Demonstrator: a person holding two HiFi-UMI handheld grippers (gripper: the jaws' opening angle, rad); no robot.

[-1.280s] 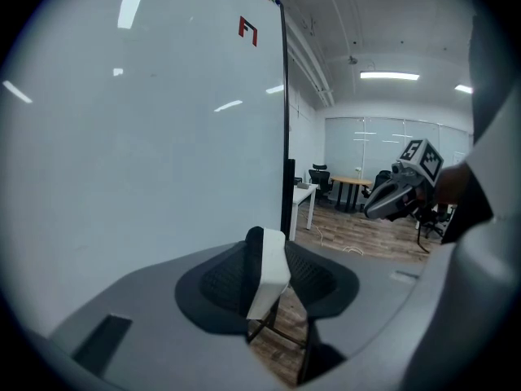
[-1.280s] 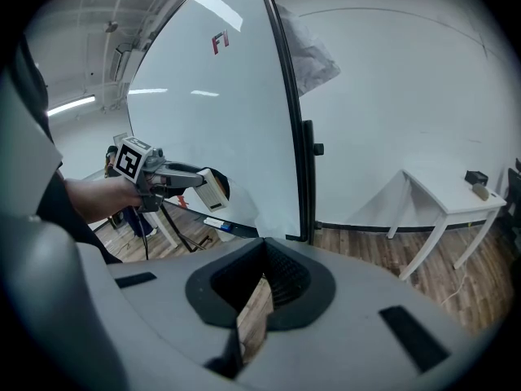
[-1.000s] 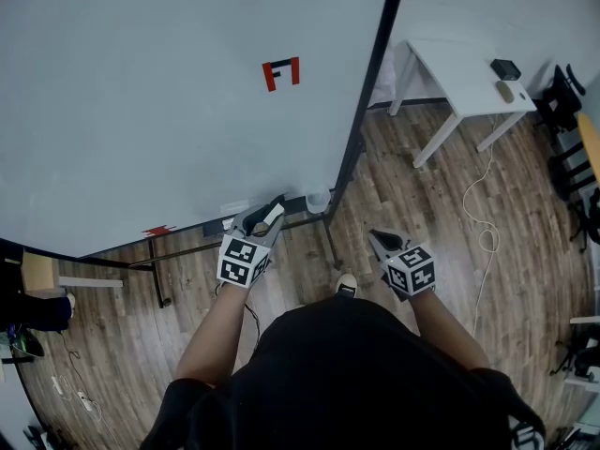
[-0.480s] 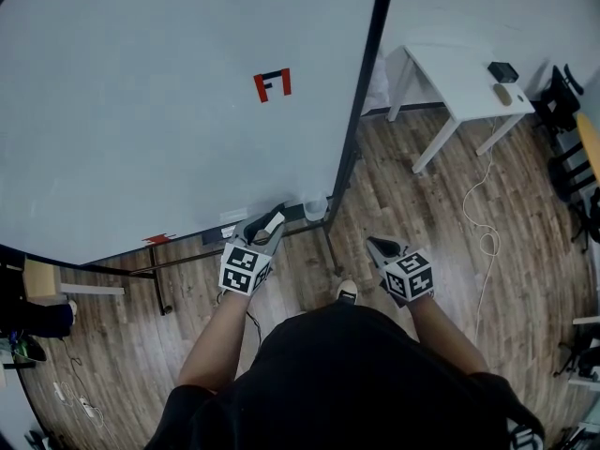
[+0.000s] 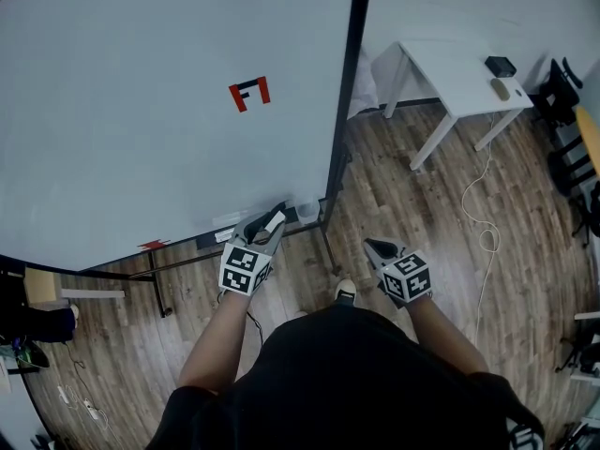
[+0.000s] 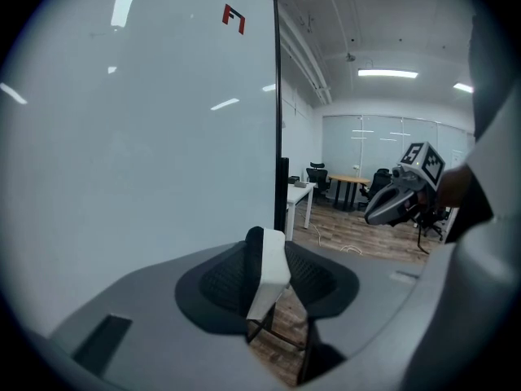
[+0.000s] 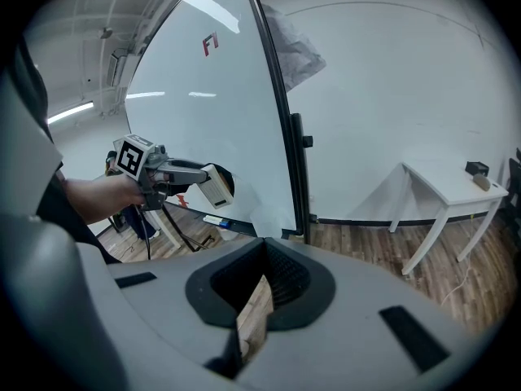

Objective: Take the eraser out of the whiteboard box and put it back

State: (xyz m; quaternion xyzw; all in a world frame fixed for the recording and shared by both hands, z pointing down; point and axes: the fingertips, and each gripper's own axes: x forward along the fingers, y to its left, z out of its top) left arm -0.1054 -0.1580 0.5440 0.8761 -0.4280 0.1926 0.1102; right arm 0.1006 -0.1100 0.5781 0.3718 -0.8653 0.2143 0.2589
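We hold the eraser (image 5: 274, 220) in our left gripper (image 5: 271, 217). Its jaws are closed on the eraser at a middling width, with the white body against one pad and the dark felt face against the other. It is out of the whiteboard box (image 5: 307, 212), a small pale container at the right end of the ledge under the whiteboard (image 5: 141, 129). In the head view the eraser sits just left of that box, close to the board's lower edge. We cannot tell whether it touches the board.

Our right gripper (image 5: 372, 246) hangs off to the right, well apart from the left one and over the wooden floor (image 5: 412, 204). Its jaws are drawn together at the tips, with nothing between them; only floorboards show through the slit behind them.

A red and black marker (image 5: 249, 93) sits high on the board. Beyond the board's dark frame (image 5: 343, 111), a white tabletop (image 5: 455, 68) stands against the wall. It carries a small dark object (image 5: 501, 65) and a paler one (image 5: 502, 88). A pale cable (image 5: 484, 216) trails across the floor below it.
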